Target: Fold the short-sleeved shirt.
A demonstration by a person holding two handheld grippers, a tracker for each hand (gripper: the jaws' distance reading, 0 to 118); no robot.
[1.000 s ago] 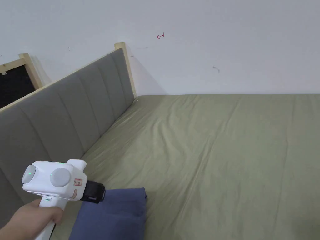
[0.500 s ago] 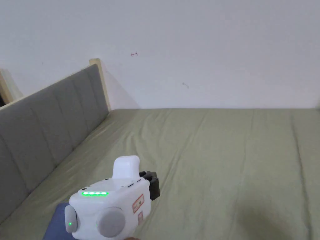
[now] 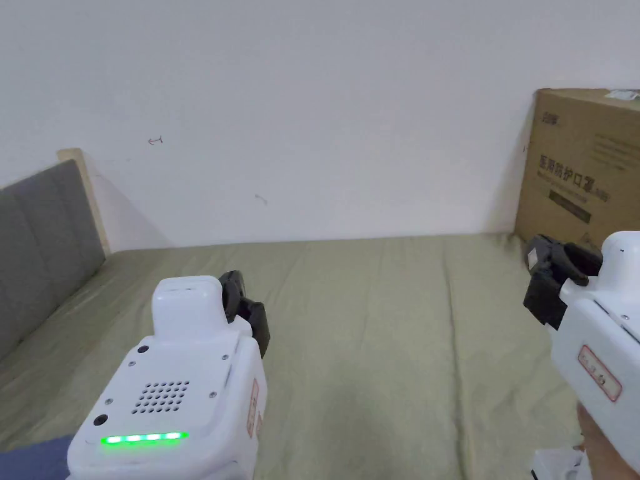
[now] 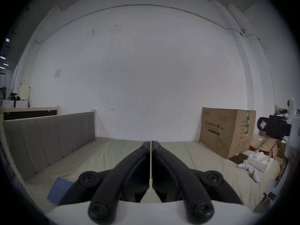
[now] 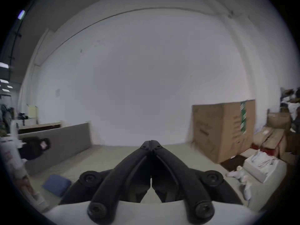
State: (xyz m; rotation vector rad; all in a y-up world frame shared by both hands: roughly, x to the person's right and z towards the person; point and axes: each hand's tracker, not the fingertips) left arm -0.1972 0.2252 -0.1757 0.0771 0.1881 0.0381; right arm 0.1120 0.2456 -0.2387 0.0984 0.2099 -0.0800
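The short-sleeved shirt (image 3: 30, 459) is a blue folded bundle lying on the olive bed sheet (image 3: 387, 325), at the lower left corner of the head view. It also lies low on the left in the left gripper view, shirt (image 4: 59, 190), and in the right gripper view, shirt (image 5: 56, 186). My left gripper (image 3: 247, 309) hovers above the bed to the right of the shirt, apart from it. Its jaws (image 4: 150, 143) are shut with nothing between them. My right gripper (image 3: 542, 275) is held at the right, far from the shirt, and its jaws (image 5: 151, 143) are also shut and empty.
A grey padded headboard (image 3: 37, 250) bounds the bed on the left and a white wall (image 3: 325, 125) runs along the far side. A large cardboard box (image 3: 584, 169) stands at the bed's far right. More boxes and white items (image 4: 258, 161) lie past it.
The head camera has swung right, bringing the cardboard box and the right gripper into view. My left gripper has come away from the folded shirt and now points at the wall.
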